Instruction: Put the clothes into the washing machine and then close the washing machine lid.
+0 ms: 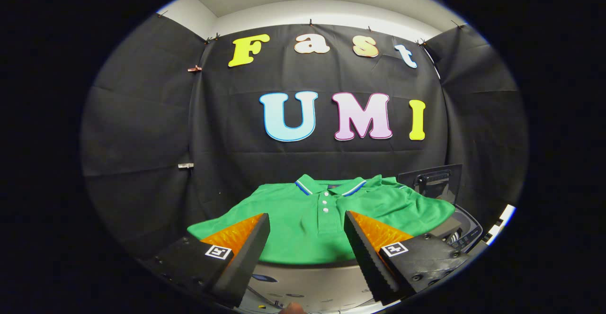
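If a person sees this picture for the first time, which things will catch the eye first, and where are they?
First is the bright green polo shirt, spread flat just ahead of the gripper, whose fingers stand open with nothing between them. To the right, partly under the shirt's sleeve, sits the washing machine with its dark lid raised behind it. Black cloth closes the booth behind everything.

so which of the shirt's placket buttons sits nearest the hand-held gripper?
The lowest button on the green polo shirt, farthest from the collar. The hand-held gripper is open, shirt just ahead.
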A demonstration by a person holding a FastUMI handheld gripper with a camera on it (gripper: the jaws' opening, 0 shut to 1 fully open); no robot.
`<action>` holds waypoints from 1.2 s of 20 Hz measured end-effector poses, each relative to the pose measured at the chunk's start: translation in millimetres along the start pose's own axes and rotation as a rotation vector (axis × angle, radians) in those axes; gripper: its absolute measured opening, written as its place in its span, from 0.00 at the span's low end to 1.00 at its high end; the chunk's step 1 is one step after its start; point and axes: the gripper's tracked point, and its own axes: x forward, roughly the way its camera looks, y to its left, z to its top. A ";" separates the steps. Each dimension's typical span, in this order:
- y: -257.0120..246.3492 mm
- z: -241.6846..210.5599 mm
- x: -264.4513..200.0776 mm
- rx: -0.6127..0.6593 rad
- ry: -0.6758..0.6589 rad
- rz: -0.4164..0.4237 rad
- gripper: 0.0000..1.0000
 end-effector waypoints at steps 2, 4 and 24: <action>-6.6 13.0 20.4 -0.010 0.029 -0.015 0.99; -16.9 23.8 42.8 -0.013 0.064 -0.039 0.99; -47.5 -59.8 148.3 0.052 0.845 -0.093 1.00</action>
